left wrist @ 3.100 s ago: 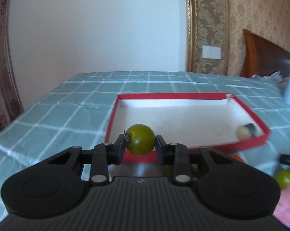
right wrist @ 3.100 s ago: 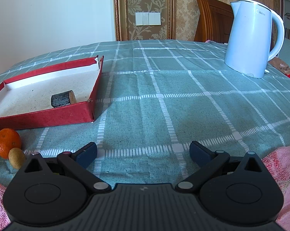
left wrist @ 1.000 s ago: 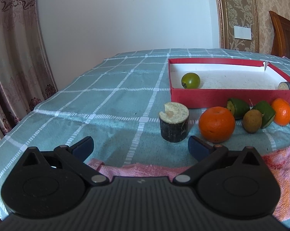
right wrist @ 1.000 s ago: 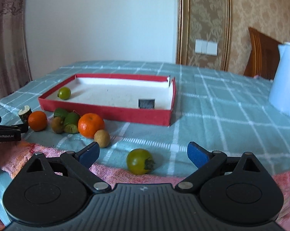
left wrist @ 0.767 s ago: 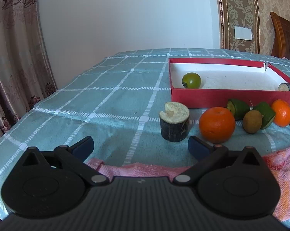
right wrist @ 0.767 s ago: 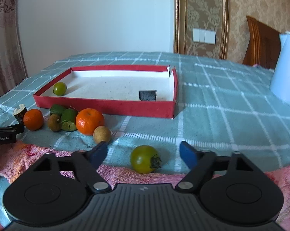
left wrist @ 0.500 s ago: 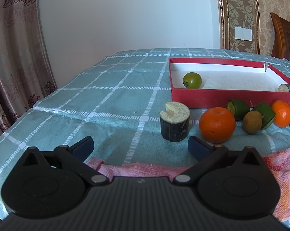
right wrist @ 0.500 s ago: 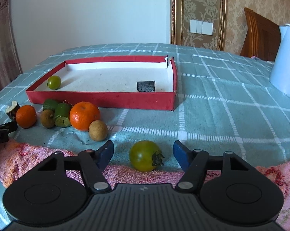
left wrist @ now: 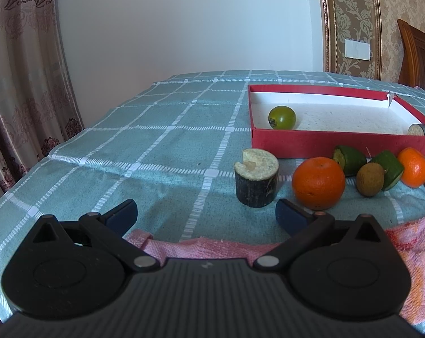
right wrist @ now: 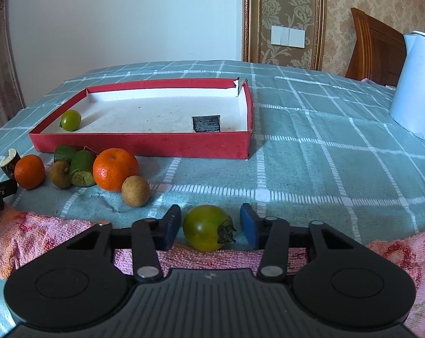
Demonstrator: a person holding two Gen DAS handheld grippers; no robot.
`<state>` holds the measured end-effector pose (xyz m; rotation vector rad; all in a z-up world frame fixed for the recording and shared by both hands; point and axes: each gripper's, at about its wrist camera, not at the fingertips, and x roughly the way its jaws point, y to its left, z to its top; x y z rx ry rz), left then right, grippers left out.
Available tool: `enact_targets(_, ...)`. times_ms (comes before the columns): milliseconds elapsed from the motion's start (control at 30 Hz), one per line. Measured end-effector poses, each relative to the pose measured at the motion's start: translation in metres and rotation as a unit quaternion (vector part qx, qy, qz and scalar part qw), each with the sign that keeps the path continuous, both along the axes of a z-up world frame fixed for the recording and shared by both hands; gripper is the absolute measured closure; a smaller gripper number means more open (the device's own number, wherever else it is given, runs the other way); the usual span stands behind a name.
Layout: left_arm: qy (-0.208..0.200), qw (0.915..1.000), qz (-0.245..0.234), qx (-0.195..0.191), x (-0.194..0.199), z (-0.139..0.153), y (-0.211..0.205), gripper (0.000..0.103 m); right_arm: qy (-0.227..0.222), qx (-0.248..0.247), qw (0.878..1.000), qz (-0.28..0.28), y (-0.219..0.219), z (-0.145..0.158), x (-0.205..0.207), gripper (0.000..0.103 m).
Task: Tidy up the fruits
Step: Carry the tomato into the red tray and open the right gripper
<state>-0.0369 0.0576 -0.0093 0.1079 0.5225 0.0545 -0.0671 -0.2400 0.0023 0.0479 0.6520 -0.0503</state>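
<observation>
One tomato (right wrist: 70, 120) lies in the tray (right wrist: 144, 142), the right gripper (right wrist: 210, 225) is closing around another (right wrist: 206, 227) without touching, left gripper (left wrist: 206, 214) spread empty, fruit left outside.

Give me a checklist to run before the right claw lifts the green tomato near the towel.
1. Green tomato sits between the right claw pads: ok.
2. Pads pressing on it: not ok; the jaws have just been closing, but gaps show on both sides.
3. Stem clear of the pad: cannot tell; it points toward the right-side pad.
4. Room in the red tray: ok; only one green tomato and a dark stub inside.
5. Left claw out of the way: ok; open, empty, beside the cut stub.
</observation>
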Motion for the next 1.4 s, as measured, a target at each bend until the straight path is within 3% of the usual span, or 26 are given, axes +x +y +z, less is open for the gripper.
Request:
enact_targets(167, 0.000, 1.0000, 0.000, 0.000, 0.000, 0.000, 0.000, 0.000, -0.001, -0.002, 1.000, -0.002, 0.001, 0.000, 0.000, 0.061)
enact_targets(300, 0.000, 1.0000, 0.000, 0.000, 0.000, 0.000, 0.000, 0.000, -0.002, -0.002, 1.000, -0.001, 0.002, 0.000, 0.001, 0.069)
enact_targets(833, 0.000, 1.0000, 0.000, 0.000, 0.000, 0.000, 0.001, 0.000, -0.036, 0.012, 0.999, 0.001, 0.000, 0.013, -0.002, 0.070)
enact_targets(1067, 0.000, 1.0000, 0.000, -0.001, 0.000, 0.000, 0.000, 0.000, -0.083, -0.005, 0.996, 0.025, 0.005, 0.047, 0.035, 0.070)
enact_targets(1333, -0.001, 1.0000, 0.000, 0.001, 0.000, -0.001, 0.000, 0.000, -0.071, -0.012, 0.996, 0.048, 0.017, 0.054, 0.091, 0.069)
enact_targets(1400, -0.001, 1.0000, 0.000, 0.001, 0.000, 0.000, 0.000, 0.000, -0.067, -0.016, 0.997, 0.038, 0.016, 0.050, 0.100, 0.055)
